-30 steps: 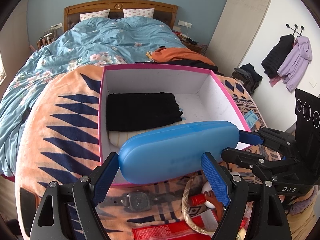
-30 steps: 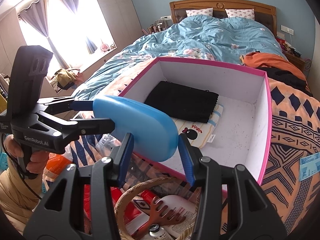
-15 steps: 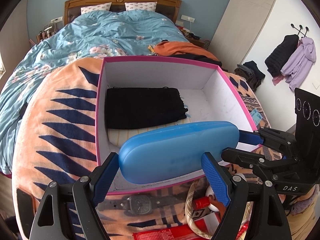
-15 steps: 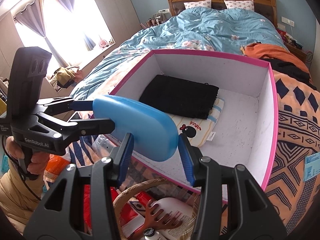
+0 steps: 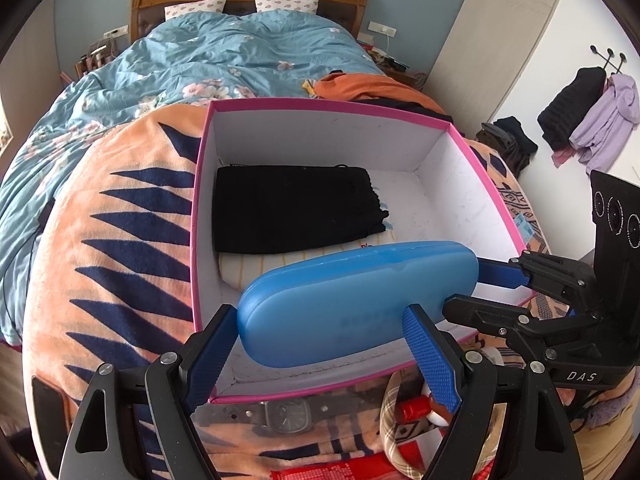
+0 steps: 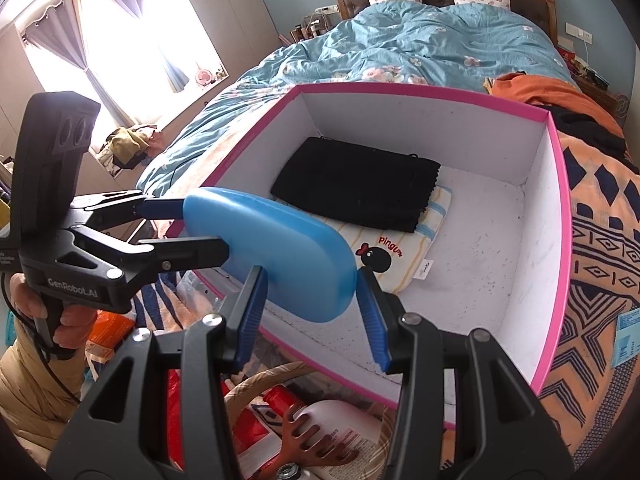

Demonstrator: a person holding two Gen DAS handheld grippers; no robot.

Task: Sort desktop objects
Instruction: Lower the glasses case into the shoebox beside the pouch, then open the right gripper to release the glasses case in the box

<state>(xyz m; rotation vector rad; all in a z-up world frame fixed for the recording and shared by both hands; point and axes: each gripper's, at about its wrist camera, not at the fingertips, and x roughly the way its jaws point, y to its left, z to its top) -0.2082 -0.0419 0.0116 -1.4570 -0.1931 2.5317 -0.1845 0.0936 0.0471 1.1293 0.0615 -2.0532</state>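
An orange patterned blanket covers the bed's foot below the blue floral duvet; on it stands the pink-rimmed box, over whose near edge the left gripper and right gripper both pinch the blue case, coats hanging rightward.

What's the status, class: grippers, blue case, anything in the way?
Left gripper and right gripper both shut on blue case. Case held above pink box, near edge. Black cloth inside; landing spot free.
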